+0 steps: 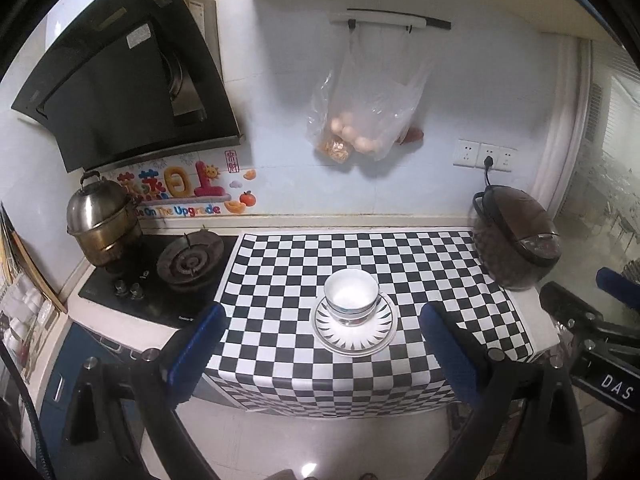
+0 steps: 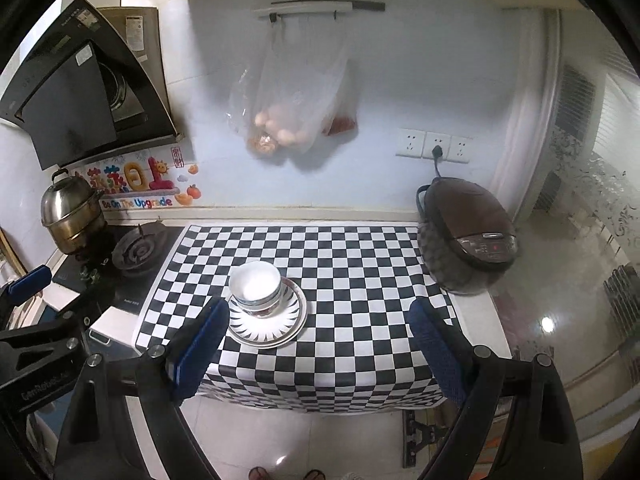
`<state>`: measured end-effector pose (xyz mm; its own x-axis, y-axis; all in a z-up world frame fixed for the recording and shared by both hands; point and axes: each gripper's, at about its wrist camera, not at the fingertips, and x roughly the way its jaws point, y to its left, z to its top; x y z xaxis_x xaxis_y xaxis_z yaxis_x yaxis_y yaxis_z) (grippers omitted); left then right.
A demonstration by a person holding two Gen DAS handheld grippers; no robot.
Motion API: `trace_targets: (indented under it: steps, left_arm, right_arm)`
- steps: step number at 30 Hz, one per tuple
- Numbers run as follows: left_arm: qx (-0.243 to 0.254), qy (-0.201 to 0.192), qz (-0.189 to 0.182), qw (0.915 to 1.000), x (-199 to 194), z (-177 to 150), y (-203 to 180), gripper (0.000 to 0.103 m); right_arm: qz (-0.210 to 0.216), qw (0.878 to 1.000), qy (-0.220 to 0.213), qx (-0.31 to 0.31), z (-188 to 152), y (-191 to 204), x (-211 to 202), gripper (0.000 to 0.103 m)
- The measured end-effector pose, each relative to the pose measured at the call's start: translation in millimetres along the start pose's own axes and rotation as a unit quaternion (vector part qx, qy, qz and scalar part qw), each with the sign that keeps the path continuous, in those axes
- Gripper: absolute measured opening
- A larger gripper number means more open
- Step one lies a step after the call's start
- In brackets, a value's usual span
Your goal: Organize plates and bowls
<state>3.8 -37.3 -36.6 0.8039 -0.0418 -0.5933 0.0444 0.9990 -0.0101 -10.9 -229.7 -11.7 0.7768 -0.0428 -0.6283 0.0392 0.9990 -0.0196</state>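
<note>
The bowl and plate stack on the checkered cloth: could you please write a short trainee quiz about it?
1. True or false: the bowls sit on the plates.
2. Which appliance stands at the right end of the checkered cloth? A kettle; B rice cooker; C toaster.
3. Fill in: both tools, left tool and right tool, are ___ and hold nothing.

Key: 1 true. 2 B, the rice cooker. 3 open.

Both grippers wide open, held side by side

The left gripper (image 1: 320, 350) has its blue-padded fingers (image 1: 196, 354) spread far apart with nothing between them. The right gripper (image 2: 316, 350) is spread just as wide, its pads (image 2: 434, 354) bare; each gripper's tip shows at the edge of the other's view.
</note>
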Motion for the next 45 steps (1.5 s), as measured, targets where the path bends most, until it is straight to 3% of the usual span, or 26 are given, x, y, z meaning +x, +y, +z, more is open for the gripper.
trace_targets:
  steps: [13, 45]
  left_arm:
    - [-0.001, -0.013, -0.003, 0.9999, -19, -8, 24, 0.099]
    - [-0.01, -0.019, -0.007, 0.9997, -33, -11, 19, 0.099]
  right_arm:
    - [-0.014, 1.0, -0.009, 0.013, -8, 17, -26, 0.093]
    - [-0.023, 1.0, -0.015, 0.011, -13, 11, -39, 0.093]
